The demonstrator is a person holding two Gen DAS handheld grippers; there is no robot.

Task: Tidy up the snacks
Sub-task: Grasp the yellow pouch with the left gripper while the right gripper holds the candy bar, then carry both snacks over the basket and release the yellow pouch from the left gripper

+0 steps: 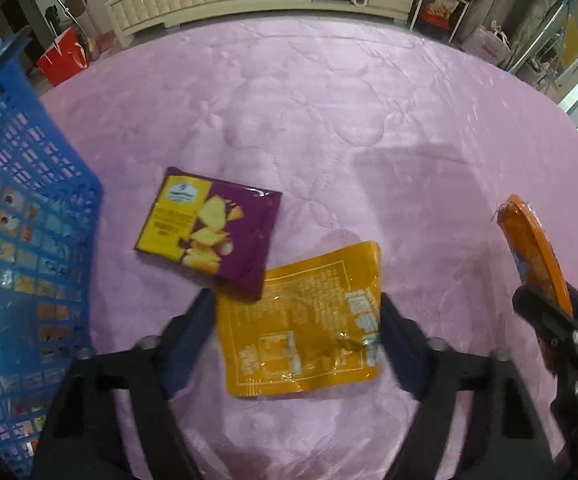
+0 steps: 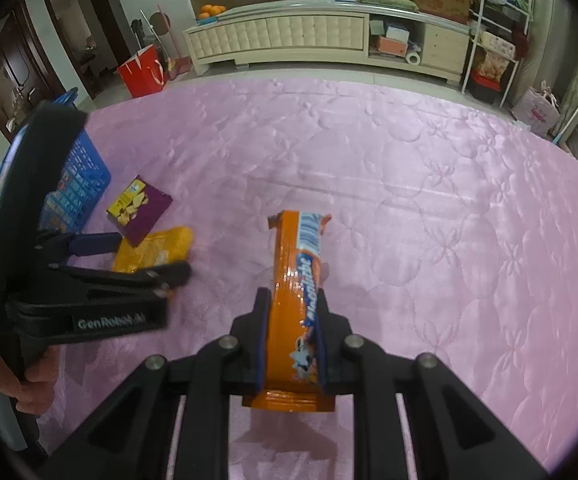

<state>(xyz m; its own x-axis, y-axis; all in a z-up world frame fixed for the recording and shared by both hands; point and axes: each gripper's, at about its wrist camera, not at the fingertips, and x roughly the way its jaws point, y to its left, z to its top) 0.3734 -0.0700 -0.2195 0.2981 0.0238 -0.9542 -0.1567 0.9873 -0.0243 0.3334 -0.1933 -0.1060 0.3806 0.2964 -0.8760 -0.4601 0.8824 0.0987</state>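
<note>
A yellow snack pouch (image 1: 301,320) lies flat on the pink quilted bed (image 1: 329,120), between the wide-open fingers of my left gripper (image 1: 297,304). A purple and yellow snack packet (image 1: 209,228) lies just beyond it, its corner overlapping the pouch. My right gripper (image 2: 291,300) is shut on a long orange biscuit pack (image 2: 295,280) held above the bed; the pack also shows in the left wrist view (image 1: 537,248). A blue plastic basket (image 1: 21,240) holding several snacks stands at the left. In the right wrist view the left gripper (image 2: 145,256) straddles the yellow pouch (image 2: 157,248) beside the purple packet (image 2: 141,208).
The basket (image 2: 77,184) is at the bed's left edge. A cream cabinet (image 2: 289,36), a red bag (image 2: 143,70) and shelves (image 2: 493,56) stand on the floor beyond the bed. The pink quilt (image 2: 449,200) stretches right of the snacks.
</note>
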